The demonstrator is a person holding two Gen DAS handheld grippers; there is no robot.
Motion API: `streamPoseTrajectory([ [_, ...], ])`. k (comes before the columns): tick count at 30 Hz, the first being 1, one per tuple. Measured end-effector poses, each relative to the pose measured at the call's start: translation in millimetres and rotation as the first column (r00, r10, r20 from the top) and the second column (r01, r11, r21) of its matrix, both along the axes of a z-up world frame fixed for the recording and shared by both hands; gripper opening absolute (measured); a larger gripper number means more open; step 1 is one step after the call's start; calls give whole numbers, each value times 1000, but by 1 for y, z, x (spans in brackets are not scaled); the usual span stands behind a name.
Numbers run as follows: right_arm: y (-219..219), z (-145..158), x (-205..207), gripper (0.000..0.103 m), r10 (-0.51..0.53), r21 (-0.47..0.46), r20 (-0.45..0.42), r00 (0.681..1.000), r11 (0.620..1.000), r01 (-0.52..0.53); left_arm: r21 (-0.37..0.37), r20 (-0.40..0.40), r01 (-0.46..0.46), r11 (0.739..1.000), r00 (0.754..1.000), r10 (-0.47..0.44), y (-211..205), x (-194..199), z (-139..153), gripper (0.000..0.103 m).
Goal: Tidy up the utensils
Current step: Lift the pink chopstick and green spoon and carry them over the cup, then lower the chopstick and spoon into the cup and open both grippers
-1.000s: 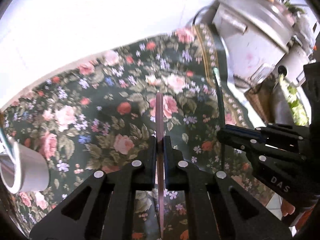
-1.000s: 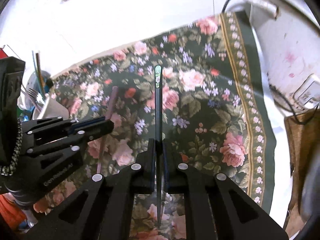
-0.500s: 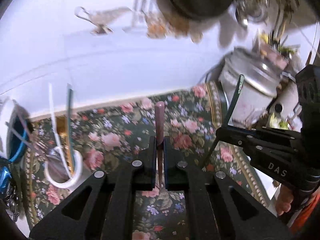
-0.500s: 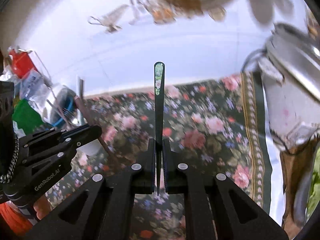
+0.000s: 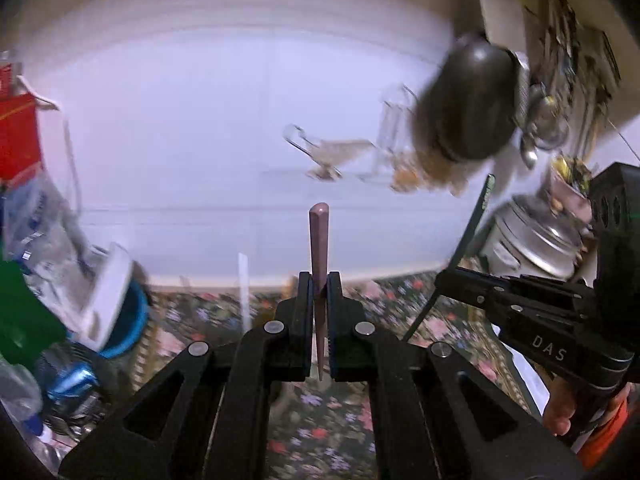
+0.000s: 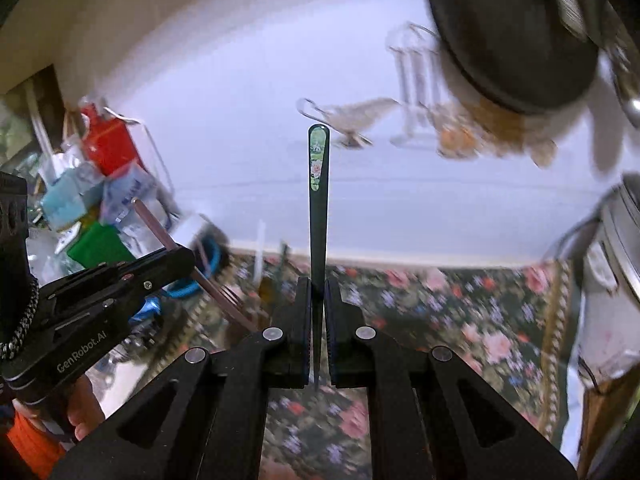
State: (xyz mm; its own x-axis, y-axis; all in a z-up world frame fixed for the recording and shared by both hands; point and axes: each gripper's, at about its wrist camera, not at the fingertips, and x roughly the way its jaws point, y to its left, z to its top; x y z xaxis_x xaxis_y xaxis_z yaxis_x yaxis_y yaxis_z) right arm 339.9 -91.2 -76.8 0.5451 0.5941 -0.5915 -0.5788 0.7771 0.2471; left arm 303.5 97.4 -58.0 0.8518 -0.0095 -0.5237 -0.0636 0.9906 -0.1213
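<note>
Left wrist view: two utensils aloft, one pinched in each gripper.
Left gripper [image 5: 319, 292] jaws clamp the pink utensil [image 5: 319, 240], handle poking past the tips; right gripper [image 6: 318, 300] nips the dark floral-handled utensil [image 6: 319, 184] likewise, probably for carrying. Open wall lies ahead, floral cloth [image 6: 460, 320] below, clutter left.

Matt black plastic fingers [image 5: 304, 300]; floral cloth [image 6: 460, 320]; glossy dark pan [image 5: 468, 100].
</note>
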Motion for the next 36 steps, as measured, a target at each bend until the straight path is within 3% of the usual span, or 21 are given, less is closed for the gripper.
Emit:
streamPoseTrajectory([
  [7,42,13,3,6,45,32,34,998,998,-46,2,29,-67,998,997,67,44,-1,8,5],
  [12,72,8,8,6,51,33,22,998,998,-52,10,-8,-92,996,996,92,58,9,-12,5],
  [26,121,-85,26,6,11,-122,-156,988,992,-30,-1,-220,-81,997,972,79,70,29,-102,5],
  [33,124,-101,22,8,45,-214,-184,982,973,-84,27,-273,-67,997,959,71,60,30,-110,5],
  [36,119,-96,18,18,82,-215,-213,974,968,-128,44,-277,-60,997,958,70,52,26,-102,7],
])
